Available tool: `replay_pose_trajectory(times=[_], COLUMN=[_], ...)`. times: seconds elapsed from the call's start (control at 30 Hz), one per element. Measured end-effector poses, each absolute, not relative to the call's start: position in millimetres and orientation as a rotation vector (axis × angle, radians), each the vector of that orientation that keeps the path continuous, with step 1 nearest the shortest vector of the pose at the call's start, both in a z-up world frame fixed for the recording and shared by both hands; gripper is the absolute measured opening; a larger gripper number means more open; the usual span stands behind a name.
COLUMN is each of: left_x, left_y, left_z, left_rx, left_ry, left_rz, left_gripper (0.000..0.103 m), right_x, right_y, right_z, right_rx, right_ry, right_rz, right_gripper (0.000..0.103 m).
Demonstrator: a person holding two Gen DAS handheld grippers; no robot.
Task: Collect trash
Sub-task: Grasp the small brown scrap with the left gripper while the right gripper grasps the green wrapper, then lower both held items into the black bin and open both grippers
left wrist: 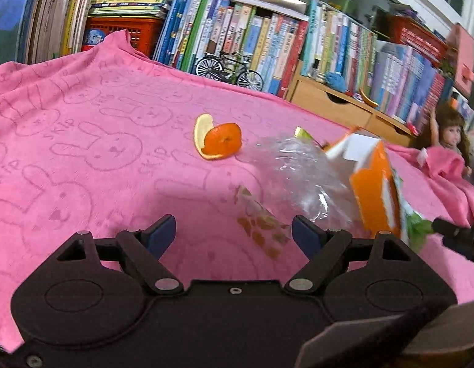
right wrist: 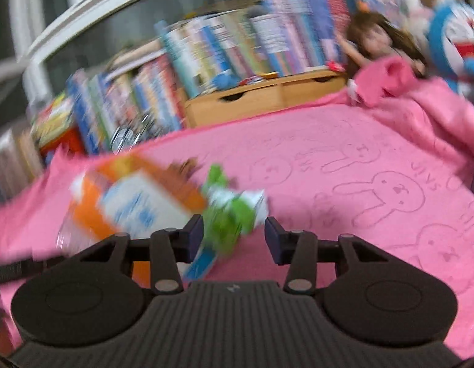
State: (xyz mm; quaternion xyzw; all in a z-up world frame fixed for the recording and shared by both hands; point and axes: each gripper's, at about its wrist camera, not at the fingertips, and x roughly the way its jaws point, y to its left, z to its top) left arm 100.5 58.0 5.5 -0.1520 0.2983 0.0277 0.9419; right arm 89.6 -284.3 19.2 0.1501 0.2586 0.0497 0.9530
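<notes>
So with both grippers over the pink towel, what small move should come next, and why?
Probably ease the right gripper forward and close its fingers on the green wrapper. The wrapper lies between the open fingers, beside the orange carton. The left gripper is open and empty, with the orange peel farther off.

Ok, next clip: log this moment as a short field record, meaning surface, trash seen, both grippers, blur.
surface: pink bunny-print cloth
trash: orange peel; clear plastic bag; orange-and-white carton; small printed wrapper; green-and-white wrapper
left gripper: open, fingers apart, nothing between them
right gripper: open, green-and-white wrapper just ahead, no visible clamp
backdrop: books; doll
blur: right wrist view heavily smeared
</notes>
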Motion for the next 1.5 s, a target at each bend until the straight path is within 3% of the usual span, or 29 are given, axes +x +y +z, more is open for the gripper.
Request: replay_pose_trajectory(times=[0.1,0.33,0.37,0.53,0.63,0.7,0.77,0.8,0.87,0.9,1.1,1.13,1.5], left_x=[111,98,95,92,96,99,101,102,101,101,89,85,42], left_y=[59,57,57,54,56,55,54,54,56,57,63,64,63], left_z=[0,-6,-7,-9,-10,-9,-9,-10,-9,-9,-4,-3,12], left_rx=[-0.309,-0.268,-0.258,-0.235,-0.265,-0.273,-0.26,-0.256,-0.268,-0.277,-0.28,-0.279,-0.278], left_ry=[0.616,0.589,0.585,0.573,0.573,0.576,0.579,0.583,0.591,0.596,0.601,0.598,0.573], left_rz=[0.076,0.038,0.033,0.039,0.049,0.051,0.063,0.068,0.069,0.066,0.045,0.044,-0.012], left_gripper=[0.082,0.083,0.083,0.083,0.083,0.074,0.041,0.036,0.017,0.014,0.009,0.009,0.009], right_x=[121,164,165,157,150,151,152,151,149,146,127,124,104], right_y=[-290,-287,-286,-291,-292,-296,-300,-299,-295,-292,-292,-293,-298], right_z=[15,-4,-5,-3,-2,-4,-9,-11,-11,-10,3,5,7], right_rx=[0.327,0.31,0.314,0.372,0.386,0.421,0.461,0.451,0.418,0.406,0.41,0.416,0.323], right_ry=[0.547,0.63,0.635,0.642,0.651,0.685,0.72,0.717,0.707,0.701,0.638,0.631,0.632], right_rz=[0.043,0.035,0.04,0.096,0.129,0.182,0.215,0.217,0.22,0.22,0.203,0.198,0.13], right_gripper=[0.077,0.081,0.081,0.059,0.061,0.063,0.071,0.072,0.068,0.063,0.059,0.047,0.049])
